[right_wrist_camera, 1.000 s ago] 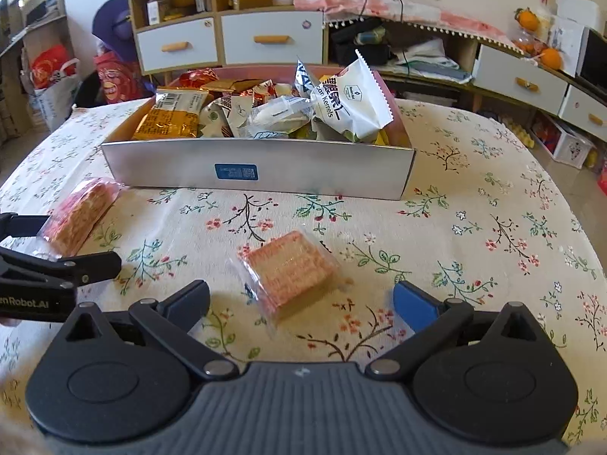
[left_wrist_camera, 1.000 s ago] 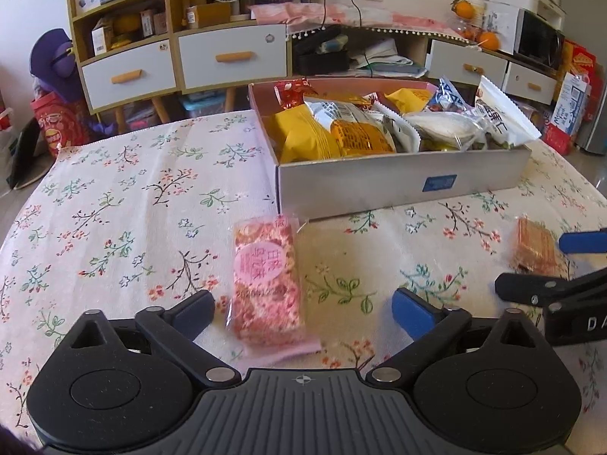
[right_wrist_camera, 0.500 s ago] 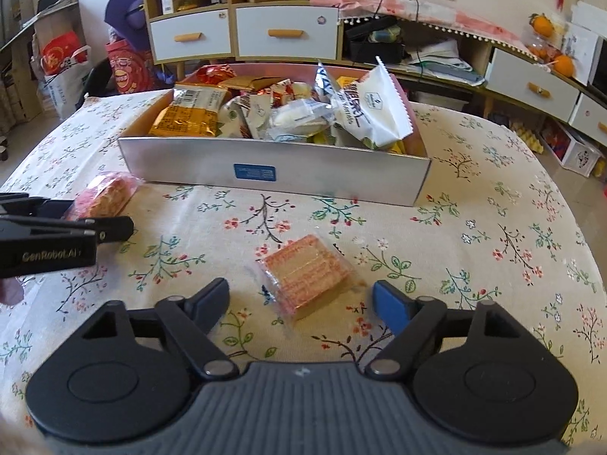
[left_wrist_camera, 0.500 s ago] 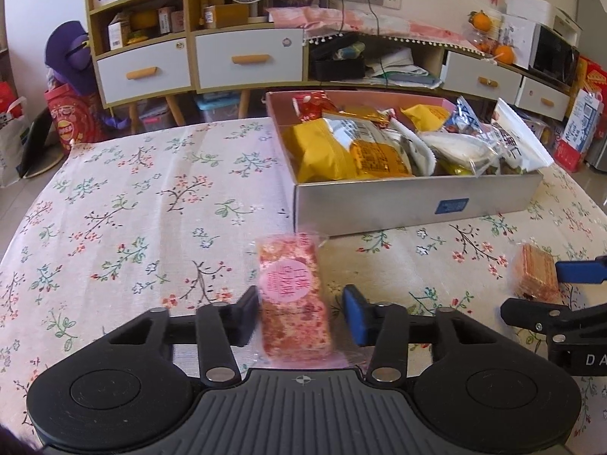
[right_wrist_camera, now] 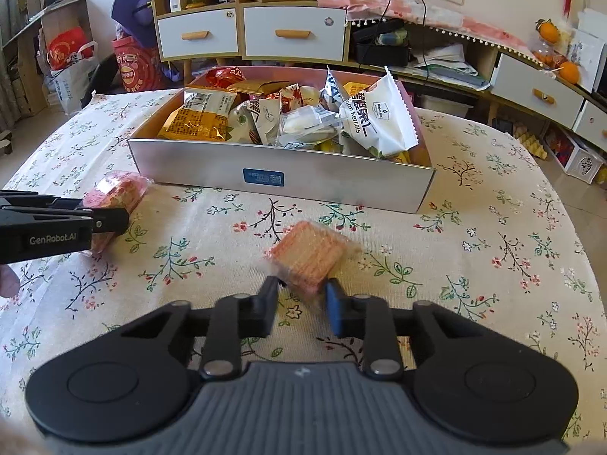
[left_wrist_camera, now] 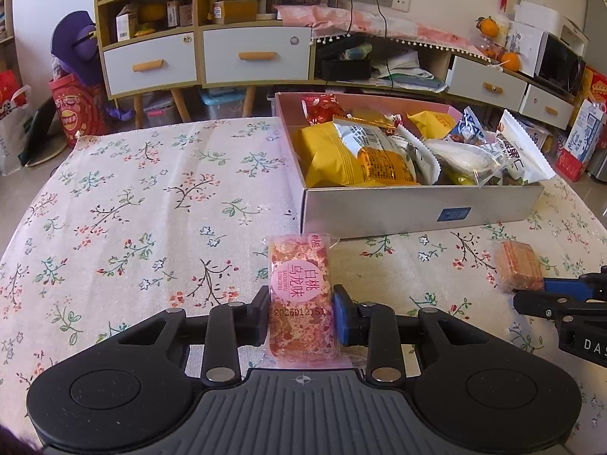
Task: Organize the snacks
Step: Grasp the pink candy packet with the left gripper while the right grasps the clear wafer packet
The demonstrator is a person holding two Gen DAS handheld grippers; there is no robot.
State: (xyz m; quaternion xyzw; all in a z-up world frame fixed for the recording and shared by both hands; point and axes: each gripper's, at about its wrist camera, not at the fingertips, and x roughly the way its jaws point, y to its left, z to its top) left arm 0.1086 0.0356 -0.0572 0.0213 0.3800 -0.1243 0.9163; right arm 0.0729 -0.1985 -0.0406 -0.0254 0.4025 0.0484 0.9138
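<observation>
two wrapped snacks lie on the floral tablecloth (left_wrist_camera: 151, 204) in front of the silver snack box (right_wrist_camera: 280, 178), which is heaped with packets. the left gripper (left_wrist_camera: 301, 314) has its jaws pressed against both sides of the pink peach-oolong bar (left_wrist_camera: 299, 295), pinching its near end while the far end points toward the box. the right gripper (right_wrist_camera: 299, 301) has its jaws drawn in around the near corner of the orange wafer pack (right_wrist_camera: 309, 258); whether they actually press it cannot be told. the wafer pack sits well apart from the bar, to its right.
</observation>
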